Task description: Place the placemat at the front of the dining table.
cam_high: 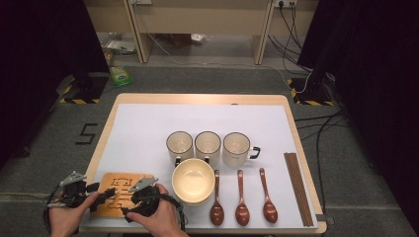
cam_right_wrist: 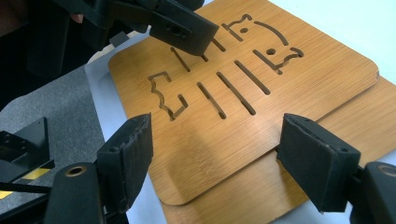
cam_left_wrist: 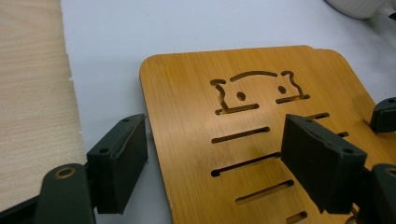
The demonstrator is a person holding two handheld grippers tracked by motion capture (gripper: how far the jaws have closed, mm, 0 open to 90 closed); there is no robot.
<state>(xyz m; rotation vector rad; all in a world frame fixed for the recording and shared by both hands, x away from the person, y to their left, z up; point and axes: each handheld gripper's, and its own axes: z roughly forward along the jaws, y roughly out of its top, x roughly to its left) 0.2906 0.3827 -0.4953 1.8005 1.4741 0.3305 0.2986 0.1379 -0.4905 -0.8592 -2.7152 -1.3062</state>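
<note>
Table: light wooden table (cam_high: 296, 129) under a white mat (cam_high: 143, 128).
Trivets: two flat bamboo trivets with cut-out slots, stacked at the near left corner of the mat; the top trivet (cam_right_wrist: 224, 93) lies skewed on the lower trivet (cam_right_wrist: 345, 116), whose edge shows past it. The cut-outs form a pattern, not readable writing.
Bowl: cream round bowl (cam_high: 192, 180), just right of the trivets.
Mugs: three white mugs (cam_high: 207, 146) in a row behind the bowl.
Left gripper: left gripper (cam_left_wrist: 215, 161), jaws spread, one jaw off the trivet's left edge, the other above its slotted face.
Right gripper: right gripper (cam_right_wrist: 215, 161), jaws spread, straddling the near corner of the top trivet.
Chopsticks: dark brown chopsticks (cam_high: 298, 187) along the mat's right edge.
Spoons: three brown wooden spoons (cam_high: 242, 200), right of the bowl.
Floor marking: black "5" (cam_high: 86, 133) left of the table.
</note>
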